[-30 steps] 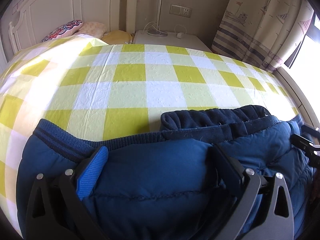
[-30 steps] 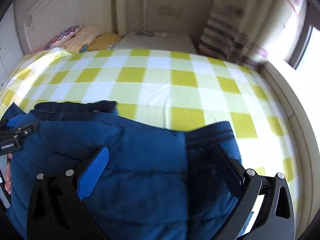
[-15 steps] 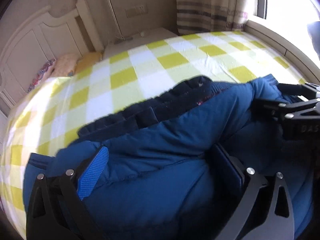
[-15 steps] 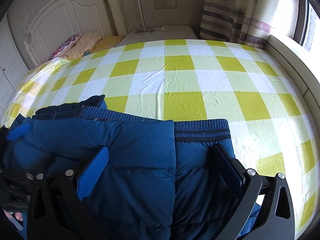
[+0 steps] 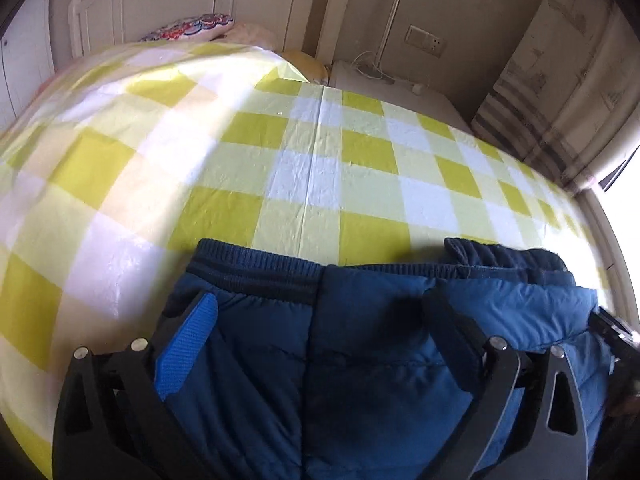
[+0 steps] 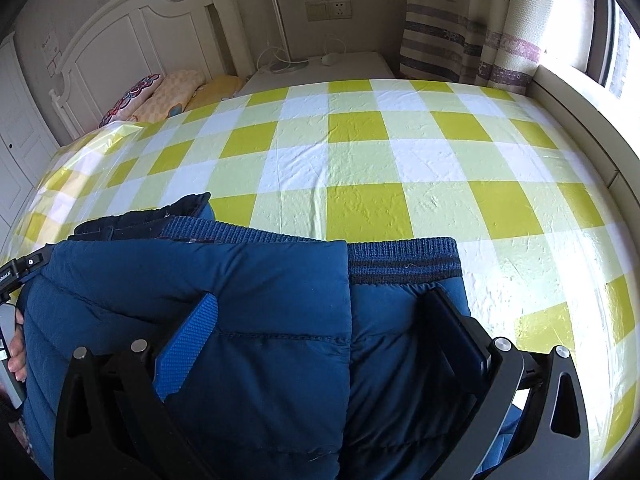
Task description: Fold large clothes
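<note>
A blue puffer jacket (image 5: 360, 344) lies folded on the yellow-and-white checked bedspread (image 5: 304, 168), its ribbed hem toward the headboard. My left gripper (image 5: 320, 320) stands wide open over the jacket's left part. My right gripper (image 6: 320, 312) is wide open over the jacket (image 6: 256, 300), where one padded panel overlaps another. The bedspread shows beyond it in the right wrist view (image 6: 360, 160). The jacket's near part is hidden under both grippers. The left gripper shows at the left edge of the right wrist view.
Pillows (image 6: 160, 96) lie by the white headboard (image 6: 120, 44). A white nightstand (image 6: 320, 72) with cables stands behind the bed. Striped curtains (image 6: 472, 28) and a bright window ledge (image 6: 580, 104) are on the right.
The left gripper has swung from facing the window side back toward the headboard. The jacket's layers have settled flatter. The right gripper has barely moved.
</note>
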The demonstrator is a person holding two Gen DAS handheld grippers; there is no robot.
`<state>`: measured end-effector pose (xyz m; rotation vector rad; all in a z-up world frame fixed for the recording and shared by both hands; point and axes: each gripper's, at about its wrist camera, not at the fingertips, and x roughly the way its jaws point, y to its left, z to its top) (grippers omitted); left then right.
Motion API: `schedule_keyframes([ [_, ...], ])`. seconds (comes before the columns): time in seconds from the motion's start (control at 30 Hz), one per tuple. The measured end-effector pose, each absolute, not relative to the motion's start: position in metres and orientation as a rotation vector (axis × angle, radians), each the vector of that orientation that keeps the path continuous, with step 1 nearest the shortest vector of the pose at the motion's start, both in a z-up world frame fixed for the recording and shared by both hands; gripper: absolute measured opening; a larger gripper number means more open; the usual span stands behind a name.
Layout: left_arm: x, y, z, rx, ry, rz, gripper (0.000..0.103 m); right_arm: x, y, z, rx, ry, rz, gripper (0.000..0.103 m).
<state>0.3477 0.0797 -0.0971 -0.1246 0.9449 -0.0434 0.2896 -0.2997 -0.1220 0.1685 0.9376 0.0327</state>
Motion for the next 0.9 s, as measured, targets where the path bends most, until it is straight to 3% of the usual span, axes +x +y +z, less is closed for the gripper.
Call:
schedule_keyframes([
  [0.1, 0.347, 0.057, -0.100, 0.020, 0.941, 0.019, 0.101, 0.291, -0.298, -0.121, 0.152, 0.941, 0.026, 0.099],
  [0.23, 0.344, 0.061, -0.098, -0.002, 0.938, 0.012, 0.101, 0.280, -0.286, -0.103, 0.080, 0.903, -0.068, 0.099],
  [0.43, 0.349, 0.067, -0.100, -0.003, 0.940, 0.010, 0.101, 0.253, -0.181, -0.059, -0.097, 0.789, 0.208, 0.099],
  [0.6, 0.349, 0.068, -0.101, -0.014, 0.941, 0.004, 0.101, 0.252, -0.087, -0.110, -0.401, 0.891, 0.298, 0.098],
  [0.9, 0.350, 0.071, -0.100, -0.025, 0.944, -0.001, 0.101, 0.262, -0.216, -0.092, -0.071, 0.890, 0.077, 0.098],
])
